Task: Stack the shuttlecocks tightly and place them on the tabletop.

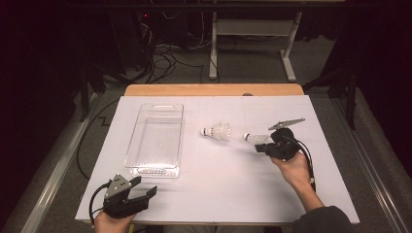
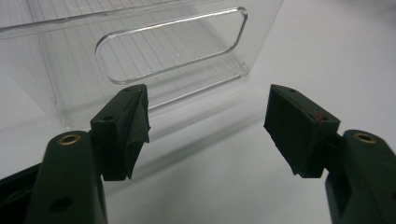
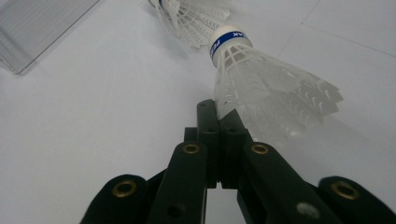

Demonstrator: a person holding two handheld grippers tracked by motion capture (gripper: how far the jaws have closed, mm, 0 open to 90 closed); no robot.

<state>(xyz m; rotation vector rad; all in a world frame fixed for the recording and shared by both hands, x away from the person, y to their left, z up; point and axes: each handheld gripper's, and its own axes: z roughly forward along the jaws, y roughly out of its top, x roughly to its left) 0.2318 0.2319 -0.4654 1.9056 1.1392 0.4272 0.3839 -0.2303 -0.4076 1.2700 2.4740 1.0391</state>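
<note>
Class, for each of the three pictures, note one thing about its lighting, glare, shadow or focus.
High view: the white table is brightly lit while the surrounding room falls into darkness. Left gripper view: the clear bin catches pale glare along its ribs, and the jaws near the lens look soft. Right gripper view: the shuttlecock casts a faint shadow, and the second shuttlecock behind it is slightly blurred.

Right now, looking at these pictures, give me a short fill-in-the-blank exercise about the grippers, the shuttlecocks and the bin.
1. The right gripper is shut on the skirt of a ____.
2. The number of shuttlecocks on the table, counting the held one and the free one, is ____.
3. The left gripper, its fingers ____, faces the handle end of the clear bin.

Missing words: shuttlecock; two; open
</note>
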